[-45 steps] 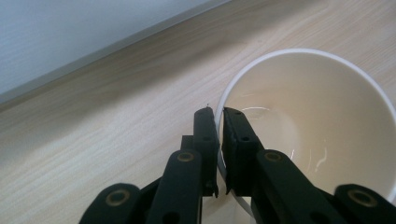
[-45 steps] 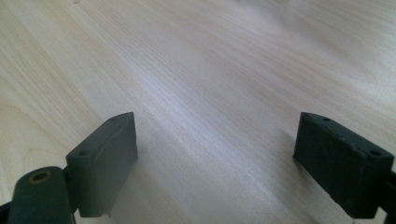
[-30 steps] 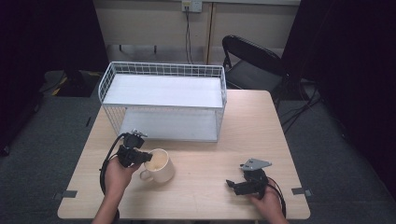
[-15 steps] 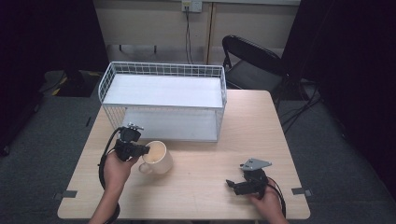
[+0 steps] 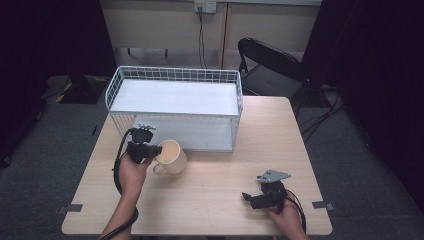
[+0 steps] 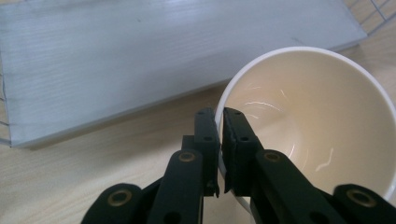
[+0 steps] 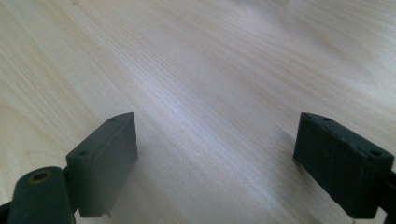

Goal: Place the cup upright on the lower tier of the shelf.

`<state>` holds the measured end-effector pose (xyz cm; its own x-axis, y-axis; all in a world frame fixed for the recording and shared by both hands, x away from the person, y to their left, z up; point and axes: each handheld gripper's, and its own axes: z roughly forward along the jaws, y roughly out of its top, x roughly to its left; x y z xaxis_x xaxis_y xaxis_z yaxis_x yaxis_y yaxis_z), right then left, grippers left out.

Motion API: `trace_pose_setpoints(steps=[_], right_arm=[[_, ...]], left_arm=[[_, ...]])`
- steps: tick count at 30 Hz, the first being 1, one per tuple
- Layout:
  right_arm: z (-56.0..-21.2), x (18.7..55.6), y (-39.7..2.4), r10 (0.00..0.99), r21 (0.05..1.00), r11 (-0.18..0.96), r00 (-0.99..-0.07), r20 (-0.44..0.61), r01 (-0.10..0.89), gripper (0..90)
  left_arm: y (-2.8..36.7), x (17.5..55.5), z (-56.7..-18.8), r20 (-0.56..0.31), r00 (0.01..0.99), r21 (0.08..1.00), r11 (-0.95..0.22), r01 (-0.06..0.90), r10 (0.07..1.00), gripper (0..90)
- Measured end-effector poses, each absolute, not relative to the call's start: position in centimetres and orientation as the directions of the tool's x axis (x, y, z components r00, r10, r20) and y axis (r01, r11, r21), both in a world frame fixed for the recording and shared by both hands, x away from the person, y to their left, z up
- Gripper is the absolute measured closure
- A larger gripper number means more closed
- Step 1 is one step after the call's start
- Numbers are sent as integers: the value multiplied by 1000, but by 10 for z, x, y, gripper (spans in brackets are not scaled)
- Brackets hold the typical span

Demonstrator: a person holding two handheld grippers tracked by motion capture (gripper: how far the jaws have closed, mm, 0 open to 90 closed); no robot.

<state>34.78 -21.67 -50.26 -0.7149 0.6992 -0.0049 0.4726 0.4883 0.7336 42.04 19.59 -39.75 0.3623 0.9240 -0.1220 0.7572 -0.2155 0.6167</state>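
Observation:
A cream mug with a handle hangs just above the wooden table, left of centre, in front of the white wire basket. My left gripper is shut on the mug's rim. In the left gripper view the two black jaws pinch the thin rim of the mug, one inside and one outside. My right gripper rests low over the table at the front right. In the right gripper view its jaws stand wide apart, open, with bare wood between the fingers.
The wire basket holds a white shelf board and stands at the back of the table. A black chair is behind the table at the right. Tape marks sit near the front corners.
My left gripper has carried the mug away from me, toward the basket's front, and lifted it slightly. The right gripper has stayed in place.

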Motion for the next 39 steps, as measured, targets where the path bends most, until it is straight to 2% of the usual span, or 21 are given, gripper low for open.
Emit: trace_pose_setpoints(steps=[13, 30, 39], right_arm=[[-503, 348, -217, 700, 734, 488, -714, -5, 473, 127], [-503, 348, -217, 699, 734, 488, -715, -5, 473, 127], [-503, 348, -217, 700, 734, 488, -715, -5, 472, 127]], left_arm=[[190, 422, -403, -105, 318, 696, -159, 700, 942, 855], [179, 429, -408, -54, 293, 739, -158, 654, 955, 855], [176, 434, -415, -58, 269, 754, -134, 643, 961, 855]])
